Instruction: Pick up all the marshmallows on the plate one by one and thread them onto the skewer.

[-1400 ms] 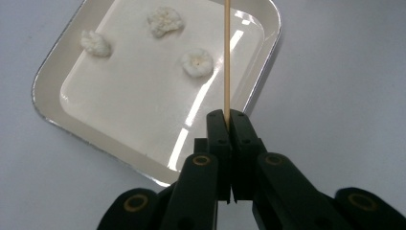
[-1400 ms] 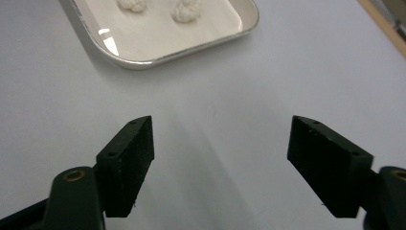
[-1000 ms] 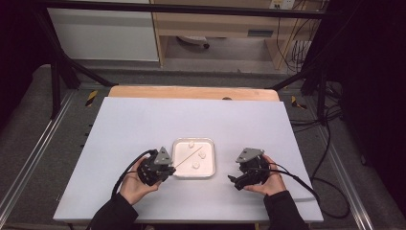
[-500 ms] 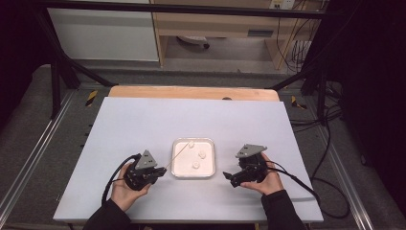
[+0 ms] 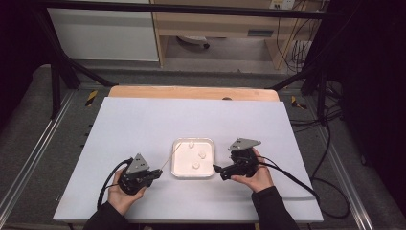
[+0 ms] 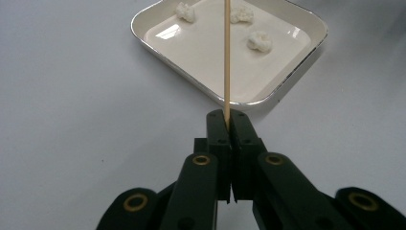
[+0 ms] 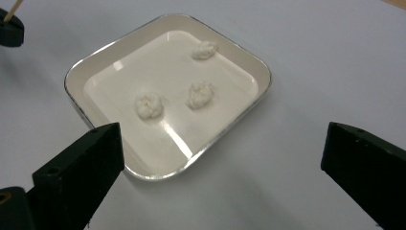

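— Table [image 5: 143, 124] first: what is seen from the high view?

— White surface is laid out under the camera, and a shallow square white tray [image 5: 178, 168] is set near its front edge. Three small white lumps [image 5: 196, 165] are scattered inside the tray, well apart from one another. The left gripper [image 5: 154, 173] is held just left of the tray, and a thin wooden skewer [image 5: 168, 158] is seen slanting up from it over the tray's near left corner. The right gripper [image 5: 218, 169] is held at the tray's right side, just beside the rim.

— And from the left gripper view?

— The left gripper [image 6: 228, 117] is shown pressed together on the skewer [image 6: 226, 52], which is pinched at its lower end between the jaw tips. The stick is carried straight up the picture, across the tray [image 6: 201, 86], and is cut off by the top edge. The lumps [image 6: 259, 40] are seen lying on the tray floor, either side of the stick; whether the stick touches any of them cannot be told.

— What is given by the right gripper view?

— The right gripper [image 7: 220, 148] is shown spread wide, with nothing between its jaws. The tray [image 7: 239, 120] is framed between and beyond them, and the three lumps [image 7: 148, 105] are seen untouched in it. At the top left corner the tip of the left gripper [image 7: 10, 29] is caught, with the skewer [image 7: 14, 8] clamped in it.
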The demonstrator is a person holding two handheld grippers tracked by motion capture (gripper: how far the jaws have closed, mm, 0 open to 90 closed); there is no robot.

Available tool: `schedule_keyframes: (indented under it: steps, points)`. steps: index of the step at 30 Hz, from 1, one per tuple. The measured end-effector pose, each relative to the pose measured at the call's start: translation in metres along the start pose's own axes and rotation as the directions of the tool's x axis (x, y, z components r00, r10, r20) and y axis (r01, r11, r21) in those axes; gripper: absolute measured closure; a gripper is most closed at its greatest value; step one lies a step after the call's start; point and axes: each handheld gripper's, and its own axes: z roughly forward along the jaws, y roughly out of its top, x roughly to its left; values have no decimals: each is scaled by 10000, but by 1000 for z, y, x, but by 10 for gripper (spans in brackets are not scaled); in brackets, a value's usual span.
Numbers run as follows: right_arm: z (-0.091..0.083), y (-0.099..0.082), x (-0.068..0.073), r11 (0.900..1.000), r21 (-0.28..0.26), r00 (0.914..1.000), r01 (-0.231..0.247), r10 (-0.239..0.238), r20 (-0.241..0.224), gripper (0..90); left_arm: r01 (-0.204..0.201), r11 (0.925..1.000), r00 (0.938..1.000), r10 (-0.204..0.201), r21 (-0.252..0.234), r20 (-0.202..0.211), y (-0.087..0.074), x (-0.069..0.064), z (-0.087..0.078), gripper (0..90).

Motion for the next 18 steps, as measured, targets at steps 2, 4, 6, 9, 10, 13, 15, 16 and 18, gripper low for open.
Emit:
schedule_keyframes:
  steps: [2,4,6,9,10,13,15,16,18]
  points:
    - [4,5,2,9999,-111,9999,-96,95,-82,16,55,10000,10000,-55,-35,8,-2,1,-1,885]
    - [9,10,4,9994,-242,9996,-253,249,-162,18,90,9999,10000,-90,-50,-14,-4,1,-2,885]
    - [14,13,5,9989,-325,9993,-344,339,-186,25,152,9999,9999,-152,-81,-13,-5,1,-3,885]
    - [24,16,6,9985,-358,9989,-424,416,-207,42,135,9999,9999,-135,-43,-20,-7,1,-2,885]
    - [27,17,6,9988,-317,9991,-384,378,-182,59,114,9999,9999,-114,-24,-24,-7,1,-2,885]
    - [36,21,6,9985,-310,9986,-455,446,-293,119,91,10000,10000,-91,13,-33,-7,0,-1,885]
    - [43,22,4,9963,-421,9965,-754,737,-398,163,95,10000,10000,-95,-14,11,-7,0,-1,885]
    - [46,23,3,9957,-385,9955,-848,830,-461,183,95,10000,10000,-95,-13,10,-7,0,-1,885]
    - [52,24,1,9968,-190,9963,-772,764,-381,204,131,9999,9999,-131,-9,19,-7,1,-1,885]
